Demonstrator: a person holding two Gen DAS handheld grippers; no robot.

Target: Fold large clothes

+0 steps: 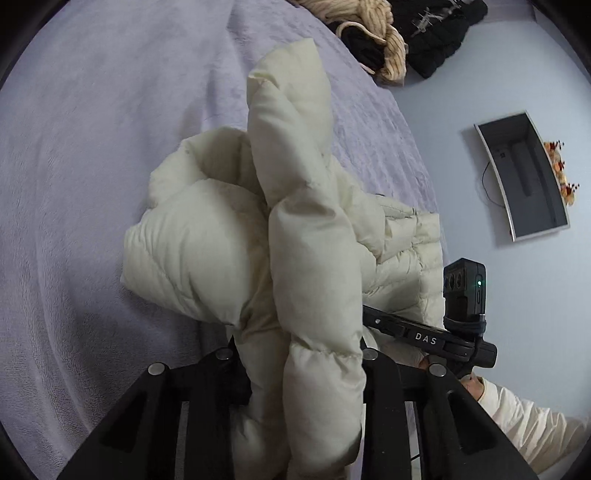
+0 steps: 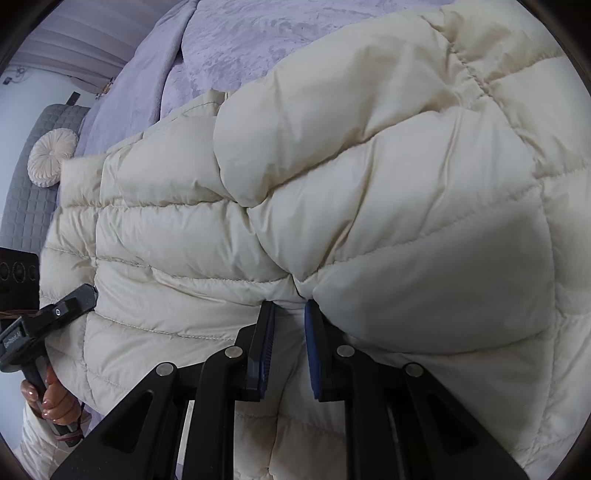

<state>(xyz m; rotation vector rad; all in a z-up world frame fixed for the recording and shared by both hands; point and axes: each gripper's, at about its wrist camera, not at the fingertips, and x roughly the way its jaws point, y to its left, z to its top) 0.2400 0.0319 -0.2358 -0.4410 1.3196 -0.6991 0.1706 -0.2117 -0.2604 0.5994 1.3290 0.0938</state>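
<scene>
Cream quilted fabric fills both views: a puffy down jacket (image 2: 332, 184) lies on a bed covered with a lilac plush blanket (image 1: 92, 166). In the left wrist view a padded sleeve (image 1: 303, 221) of the jacket runs from the near edge up toward the far side, and it sits between the fingers of the left hand-held gripper (image 1: 303, 373), whose jaws stand narrow against its sides; the fingertips themselves are hidden by the padding, so the grip is judged from the sleeve bunching there. The rest of the jacket is heaped to the left of and behind the sleeve.

In the right wrist view the right hand-held gripper (image 2: 290, 325) has its blue-padded fingers (image 2: 312, 343) close together, pinching a fold of the jacket's quilted body at a seam. A hand (image 2: 48, 391) at the near left grips the handle of the other gripper, beside the jacket's edge.

On the far side of the bed in the left view lie a beige knitted garment (image 1: 373, 22) and a black garment (image 1: 436, 29), touching each other and well apart from the jacket. A grey headboard (image 2: 29, 192) and a round pleated cushion (image 2: 51, 158) show at the far left of the right view
</scene>
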